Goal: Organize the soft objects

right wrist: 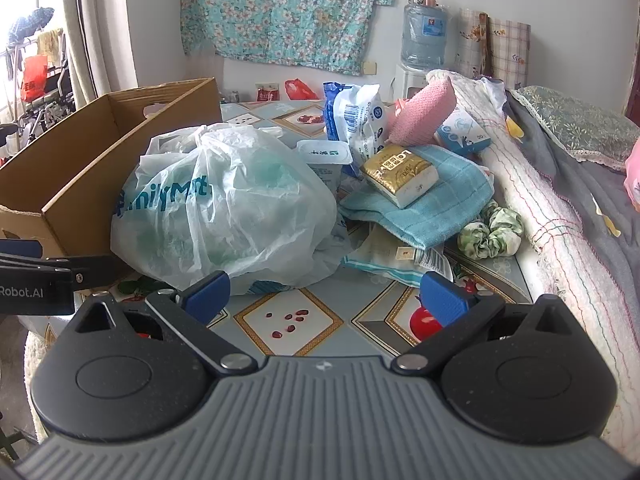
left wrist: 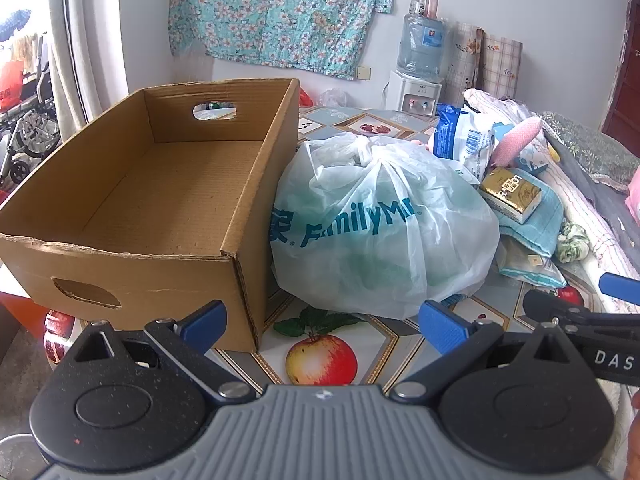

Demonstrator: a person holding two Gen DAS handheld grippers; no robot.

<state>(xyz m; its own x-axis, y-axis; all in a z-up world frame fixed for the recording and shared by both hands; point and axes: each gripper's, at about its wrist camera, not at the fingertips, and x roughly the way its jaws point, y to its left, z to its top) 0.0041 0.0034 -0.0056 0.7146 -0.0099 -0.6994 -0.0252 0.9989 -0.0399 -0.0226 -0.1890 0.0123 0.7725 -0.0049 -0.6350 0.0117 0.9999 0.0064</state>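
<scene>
An empty cardboard box (left wrist: pixel 132 204) (right wrist: pixel 80 168) with handle holes stands on the left of the table. Beside it, touching its right wall, lies a knotted white FamilyMart plastic bag (left wrist: pixel 380 224) (right wrist: pixel 228 204). Right of the bag is a pile: a gold tissue pack (left wrist: pixel 510 194) (right wrist: pixel 400 174) on a blue towel (right wrist: pixel 424 204), a green scrunchie (right wrist: pixel 490 232), a pink cloth (right wrist: pixel 420 114), and a blue-white packet (right wrist: pixel 356 120). My left gripper (left wrist: pixel 322 324) hangs open near the box's front corner. My right gripper (right wrist: pixel 326 294) is open in front of the bag, holding nothing.
The table (right wrist: pixel 288 324) wears a fruit-print cover. A folded quilt and bedding (right wrist: pixel 560 208) rise along the right side. A water dispenser (left wrist: pixel 420 64) stands by the back wall. A curtain and a wheelchair (left wrist: pixel 28 120) are at the far left.
</scene>
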